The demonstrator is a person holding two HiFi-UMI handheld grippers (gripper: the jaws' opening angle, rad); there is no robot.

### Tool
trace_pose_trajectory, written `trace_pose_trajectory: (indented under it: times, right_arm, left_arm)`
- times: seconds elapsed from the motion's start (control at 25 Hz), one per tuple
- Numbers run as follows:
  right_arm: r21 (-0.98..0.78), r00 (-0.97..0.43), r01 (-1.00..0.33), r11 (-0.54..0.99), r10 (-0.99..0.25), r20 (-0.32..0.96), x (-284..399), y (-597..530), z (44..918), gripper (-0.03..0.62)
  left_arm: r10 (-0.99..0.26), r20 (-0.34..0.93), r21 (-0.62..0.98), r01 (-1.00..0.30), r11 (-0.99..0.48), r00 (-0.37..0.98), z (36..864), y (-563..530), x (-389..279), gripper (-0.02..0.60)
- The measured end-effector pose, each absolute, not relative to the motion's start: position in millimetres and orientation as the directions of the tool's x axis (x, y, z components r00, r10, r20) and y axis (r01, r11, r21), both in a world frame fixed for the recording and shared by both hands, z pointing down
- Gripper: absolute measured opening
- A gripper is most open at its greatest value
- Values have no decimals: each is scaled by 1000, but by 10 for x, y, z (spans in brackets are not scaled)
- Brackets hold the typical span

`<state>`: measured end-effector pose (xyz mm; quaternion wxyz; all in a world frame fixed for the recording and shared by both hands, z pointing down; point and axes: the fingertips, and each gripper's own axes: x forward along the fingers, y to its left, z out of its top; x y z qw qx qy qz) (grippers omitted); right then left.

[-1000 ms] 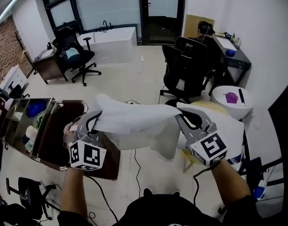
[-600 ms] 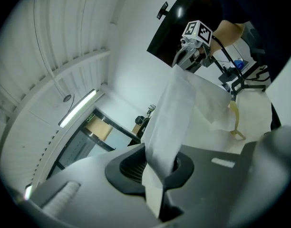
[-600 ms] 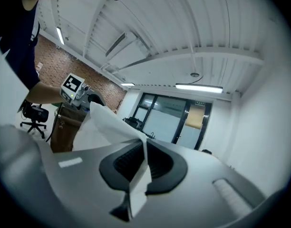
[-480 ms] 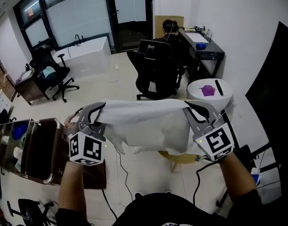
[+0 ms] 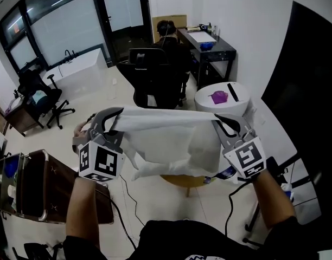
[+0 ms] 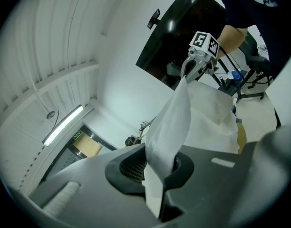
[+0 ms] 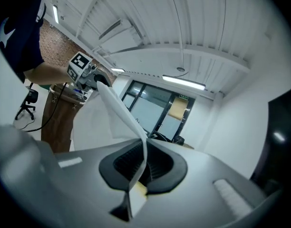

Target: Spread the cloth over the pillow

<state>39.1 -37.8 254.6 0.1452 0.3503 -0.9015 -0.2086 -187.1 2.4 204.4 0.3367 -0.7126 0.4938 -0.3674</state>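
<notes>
A white cloth point(image 5: 171, 140) hangs stretched in the air between my two grippers, its lower part sagging in folds. In the head view my left gripper point(image 5: 109, 116) pinches the cloth's upper left corner and my right gripper point(image 5: 222, 122) pinches the upper right corner. The left gripper view shows its jaws point(image 6: 160, 171) shut on a fold of cloth point(image 6: 171, 122), with the right gripper point(image 6: 198, 61) across the span. Likewise the right gripper point(image 7: 140, 169) is shut on the cloth edge point(image 7: 121, 110), and the left gripper point(image 7: 86, 73) shows beyond it. No pillow shows in any view.
A round white table point(image 5: 209, 106) with a purple item stands just beyond the cloth, and a tan round stool point(image 5: 183, 181) sits below it. A brown cart point(image 5: 44, 191) is at the left. A black office chair point(image 5: 154, 77), a seated person point(image 5: 167, 31) and a dark desk point(image 5: 209, 43) lie farther back. A black panel point(image 5: 312, 85) rises at right.
Both grippers have carried the stretched cloth round to the right. The brown cart has slid toward the left edge, and the round table and black panel have come closer.
</notes>
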Motion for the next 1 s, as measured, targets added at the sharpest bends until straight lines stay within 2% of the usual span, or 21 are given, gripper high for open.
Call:
trace_pose_trajectory:
  times: [0.2, 0.36, 0.44, 0.52, 1.0]
  right_arm:
    - [418, -660, -598, 684, -716, 227, 748, -564, 3076, 26]
    - [350, -608, -649, 675, -737, 295, 907, -805, 3445, 64]
    - [319, -594, -673, 668, -744, 306, 952, -918, 3515, 63]
    - [300, -592, -691, 658, -753, 288, 954, -1015, 3464, 14]
    - [418, -470, -764, 491, -868, 160, 900, -1876, 2633, 11]
  left_arm:
    - [-924, 225, -841, -417, -344, 310, 2145, -294, -1479, 3]
    - [-903, 240, -837, -395, -378, 357, 2249, -608, -1371, 3]
    - [-893, 240, -831, -395, -392, 382, 2297, -783, -1369, 3]
    - [-882, 239, -822, -399, -406, 406, 2333, -956, -1405, 3]
    - [-819, 213, -799, -387, -459, 532, 2203, -2075, -1631, 3]
